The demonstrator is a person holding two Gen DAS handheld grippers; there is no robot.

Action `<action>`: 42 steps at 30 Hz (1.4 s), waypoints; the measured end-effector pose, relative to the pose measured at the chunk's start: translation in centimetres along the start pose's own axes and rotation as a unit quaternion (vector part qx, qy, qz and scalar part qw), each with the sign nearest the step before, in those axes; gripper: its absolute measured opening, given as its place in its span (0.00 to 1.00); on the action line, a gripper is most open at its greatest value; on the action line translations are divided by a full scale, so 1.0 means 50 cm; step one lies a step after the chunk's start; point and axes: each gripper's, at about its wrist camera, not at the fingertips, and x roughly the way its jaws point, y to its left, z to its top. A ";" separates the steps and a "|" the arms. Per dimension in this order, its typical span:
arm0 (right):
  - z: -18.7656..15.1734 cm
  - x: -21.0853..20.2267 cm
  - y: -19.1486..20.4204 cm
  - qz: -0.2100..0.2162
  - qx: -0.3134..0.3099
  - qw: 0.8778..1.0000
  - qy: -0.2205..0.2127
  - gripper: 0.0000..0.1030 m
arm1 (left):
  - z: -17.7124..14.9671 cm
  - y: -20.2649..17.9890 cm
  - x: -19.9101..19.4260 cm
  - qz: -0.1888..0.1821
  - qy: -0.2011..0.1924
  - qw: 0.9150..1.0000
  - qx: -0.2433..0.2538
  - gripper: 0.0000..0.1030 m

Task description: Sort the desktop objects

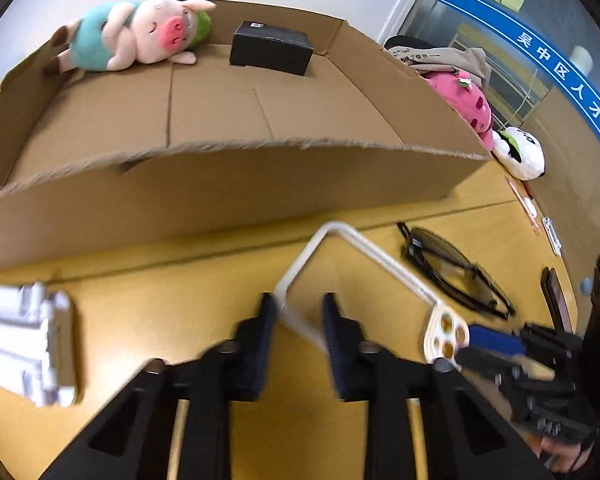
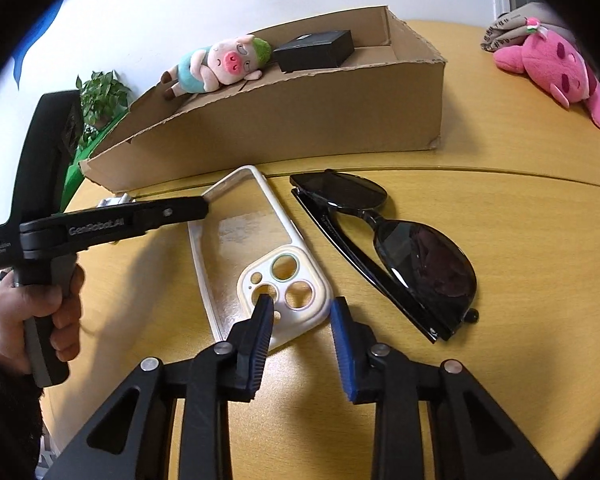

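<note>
Both sets of fingers grasp the clear, cream-rimmed phone case point(image 2: 256, 256) at frame centre: the left gripper point(image 1: 299, 316) pinches its long edge, the right gripper point(image 2: 302, 312) seemingly clamps its camera corner. It is on the yellow desk point(image 2: 520, 280). Black sunglasses point(image 2: 396, 248) await; the cardboard box point(image 2: 300, 120), upper frame, holds a plush pig point(image 2: 216, 66) and black carton point(image 2: 314, 54).

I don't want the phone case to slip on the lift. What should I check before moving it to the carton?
1. Left tongs on case rim: ok, the rim sits between the pads.
2. Right tongs on the camera corner: cannot tell if both pads press.
3. Sunglasses apart from case: ok.
4. Room in carton: ok, bare floor in front of the pig.
</note>
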 end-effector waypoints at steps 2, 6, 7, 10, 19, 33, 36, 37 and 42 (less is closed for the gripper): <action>-0.003 -0.001 -0.001 0.006 -0.004 1.000 0.002 0.26 | -0.027 0.001 -0.014 -0.005 0.014 1.000 0.002 0.09; -0.003 -0.002 0.005 0.017 -0.032 0.999 0.012 0.26 | -0.053 -0.006 -0.042 0.018 0.009 1.000 0.022 0.13; -0.002 -0.003 0.007 0.017 -0.041 0.999 0.014 0.26 | -0.048 -0.004 -0.050 0.026 -0.001 0.999 0.023 0.28; 0.002 -0.002 0.008 0.019 -0.051 0.998 0.018 0.27 | -0.014 0.000 -0.066 0.041 -0.032 0.999 0.010 0.88; -0.004 -0.003 -0.001 0.039 -0.048 0.998 0.003 0.26 | -0.009 -0.018 0.009 0.059 0.024 0.997 0.034 0.33; 0.037 0.016 0.022 0.146 -0.066 0.987 -0.001 0.03 | -0.076 -0.012 -0.046 0.097 0.025 0.994 -0.042 0.00; 0.040 0.009 0.033 0.166 -0.072 0.983 -0.005 0.03 | -0.079 -0.013 -0.044 0.107 0.029 0.992 -0.055 0.00; 0.040 0.007 0.033 0.170 -0.075 0.983 -0.007 0.03 | -0.076 -0.014 -0.044 0.111 0.030 0.992 -0.060 0.00; 0.034 0.003 0.019 0.169 -0.074 0.983 -0.004 0.07 | -0.057 -0.020 -0.054 0.125 0.030 0.989 -0.076 0.03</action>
